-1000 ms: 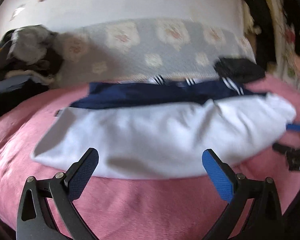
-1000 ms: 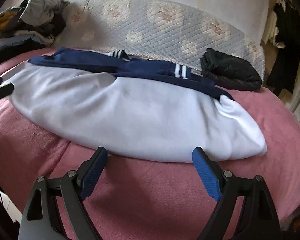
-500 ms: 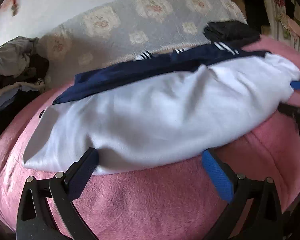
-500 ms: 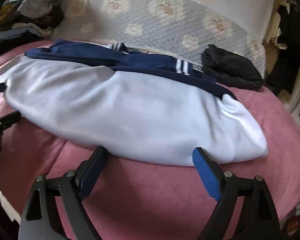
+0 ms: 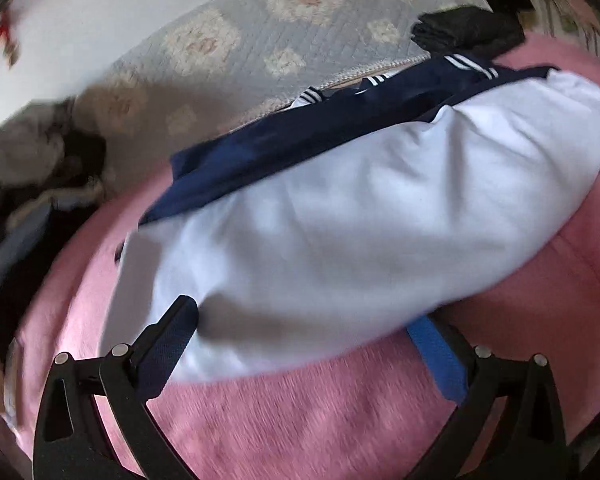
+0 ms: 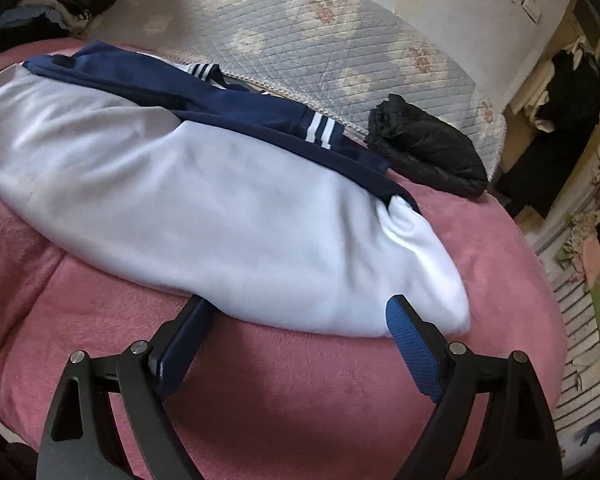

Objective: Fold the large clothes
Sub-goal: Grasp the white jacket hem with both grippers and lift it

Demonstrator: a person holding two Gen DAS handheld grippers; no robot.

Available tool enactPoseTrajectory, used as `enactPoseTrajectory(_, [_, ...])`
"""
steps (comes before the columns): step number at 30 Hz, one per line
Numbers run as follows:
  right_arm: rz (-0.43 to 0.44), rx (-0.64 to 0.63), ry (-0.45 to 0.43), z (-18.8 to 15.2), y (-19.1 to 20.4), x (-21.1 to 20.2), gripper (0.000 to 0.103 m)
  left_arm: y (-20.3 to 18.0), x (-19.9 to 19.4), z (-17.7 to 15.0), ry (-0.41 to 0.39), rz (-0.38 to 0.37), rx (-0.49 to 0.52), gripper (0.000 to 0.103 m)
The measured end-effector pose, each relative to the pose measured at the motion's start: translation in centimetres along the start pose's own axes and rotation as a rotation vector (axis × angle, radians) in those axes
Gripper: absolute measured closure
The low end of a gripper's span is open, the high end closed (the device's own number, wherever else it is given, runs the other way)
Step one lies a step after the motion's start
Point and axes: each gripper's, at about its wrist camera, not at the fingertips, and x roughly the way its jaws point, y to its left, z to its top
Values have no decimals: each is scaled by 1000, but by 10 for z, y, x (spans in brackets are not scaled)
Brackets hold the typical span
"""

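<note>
**Both grippers at the near hem of the white garment**

A large white fleece garment with navy-blue sleeves and white-striped cuffs (image 6: 188, 200) (image 5: 360, 216) lies flat across a pink plush blanket (image 6: 300, 392) (image 5: 300, 420) that covers the bed. Its white body faces the cameras and its navy part runs along the far edge, with the striped cuffs lying on top of it.

The right gripper (image 6: 296, 316) stands wide apart at the garment's near edge, towards its right-hand end. One blue-padded finger (image 6: 412, 344) sits in front of the white hem, and the tip of the other slips under the fabric.

The left gripper (image 5: 304, 320) is likewise spread wide at the near edge, towards the opposite end. Its dark-looking finger (image 5: 168, 344) overlaps the white cloth, while the tip of the blue one is covered by the hem. Neither gripper has closed on the fabric.

Beyond the garment, a grey quilted cover with pale flower patches (image 6: 340, 40) (image 5: 260, 40) rises towards the wall. A black puffy jacket, bundled up (image 6: 428, 148), rests just beside the navy sleeve. A heap of mixed clothes (image 5: 40, 168) sits at the far left of the bed; the left view is blurred there.
</note>
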Motion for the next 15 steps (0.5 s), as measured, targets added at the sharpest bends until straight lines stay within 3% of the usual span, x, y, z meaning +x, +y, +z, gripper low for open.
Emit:
enactPoseTrajectory(4, [-63,-17,4,12,0,13,5,-1,10,13,-11,38,25,1])
enactPoseTrajectory(7, [-80,-52,-8,14,2,15,5,12,15,14,6,23,-45,4])
enactPoseTrajectory(9, [-99,-76,-20,10,1,13,5,20,11,10,-8,55,-78,7])
enactPoseTrajectory(12, [-96,-63,-5,6,-7,15,5,32,10,2,-17,157,-105,23])
enactPoseTrajectory(15, [-68,-28,49,12,-17,21,5,38,5,0,-27,124,-164,30])
